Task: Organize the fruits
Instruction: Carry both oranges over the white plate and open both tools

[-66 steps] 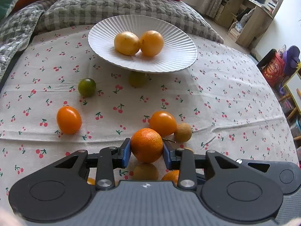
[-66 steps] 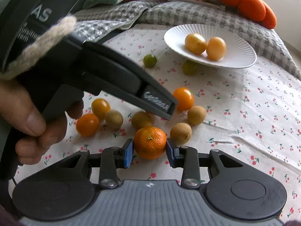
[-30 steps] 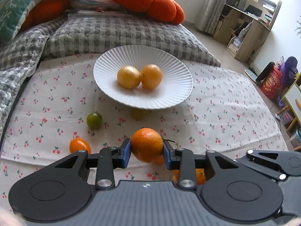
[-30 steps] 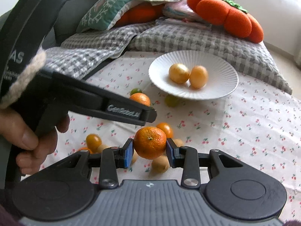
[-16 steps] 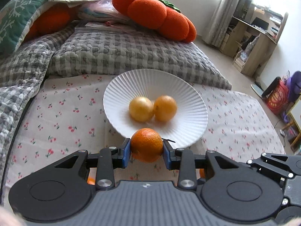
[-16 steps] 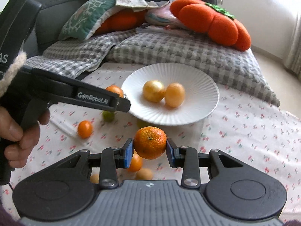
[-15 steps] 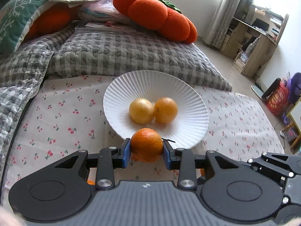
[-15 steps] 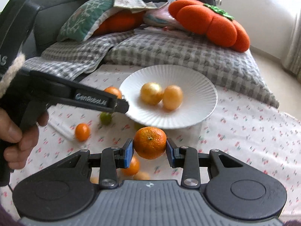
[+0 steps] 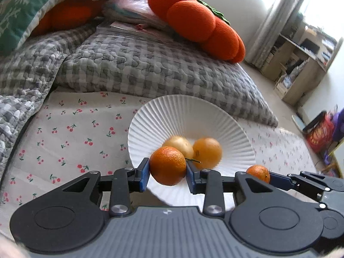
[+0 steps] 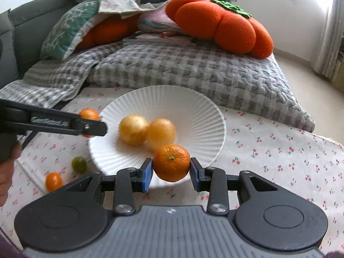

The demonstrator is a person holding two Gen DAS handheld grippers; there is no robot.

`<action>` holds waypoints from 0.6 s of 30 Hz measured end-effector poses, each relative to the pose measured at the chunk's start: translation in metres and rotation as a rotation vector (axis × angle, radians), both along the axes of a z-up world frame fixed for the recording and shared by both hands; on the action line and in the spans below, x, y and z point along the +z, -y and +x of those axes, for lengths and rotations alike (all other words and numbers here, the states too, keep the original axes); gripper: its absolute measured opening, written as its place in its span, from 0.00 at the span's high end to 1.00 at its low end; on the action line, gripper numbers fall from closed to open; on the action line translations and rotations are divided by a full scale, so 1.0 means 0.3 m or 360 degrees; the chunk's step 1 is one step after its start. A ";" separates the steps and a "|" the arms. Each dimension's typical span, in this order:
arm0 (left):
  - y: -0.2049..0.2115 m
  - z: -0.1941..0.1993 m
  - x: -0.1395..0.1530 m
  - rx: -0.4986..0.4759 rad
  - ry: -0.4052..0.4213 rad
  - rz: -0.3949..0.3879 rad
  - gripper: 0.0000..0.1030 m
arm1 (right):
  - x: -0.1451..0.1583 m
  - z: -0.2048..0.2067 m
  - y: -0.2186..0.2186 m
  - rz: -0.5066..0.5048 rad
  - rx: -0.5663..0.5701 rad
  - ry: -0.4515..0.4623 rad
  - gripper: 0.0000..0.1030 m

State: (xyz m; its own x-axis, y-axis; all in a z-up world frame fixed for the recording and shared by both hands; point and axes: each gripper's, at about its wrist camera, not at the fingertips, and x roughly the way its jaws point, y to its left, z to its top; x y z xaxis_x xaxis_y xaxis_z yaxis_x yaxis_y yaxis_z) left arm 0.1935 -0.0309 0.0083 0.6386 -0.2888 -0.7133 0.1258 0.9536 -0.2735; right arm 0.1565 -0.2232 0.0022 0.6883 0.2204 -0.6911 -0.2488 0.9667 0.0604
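On my far left, on the cherry-print tablecloth, a small orange fruit and a green citrus lie near each other, just off the plate rim. My left gripper is clamped on a stemmed mandarin, held over the near-left edge of the white ribbed plate; the right-wrist view shows it entering from the left beside the rim. On the plate a yellow fruit and a paler orange fruit sit touching. My right gripper is clamped on a second mandarin, over the plate's near rim. Behind the plate I see a grey checked quilt and an orange pumpkin cushion.
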 end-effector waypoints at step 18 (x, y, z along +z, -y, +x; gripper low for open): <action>0.057 0.254 -0.098 0.0050 -0.0090 -0.0256 0.77 | -0.064 0.271 0.096 0.0483 -0.0257 -0.0185 0.68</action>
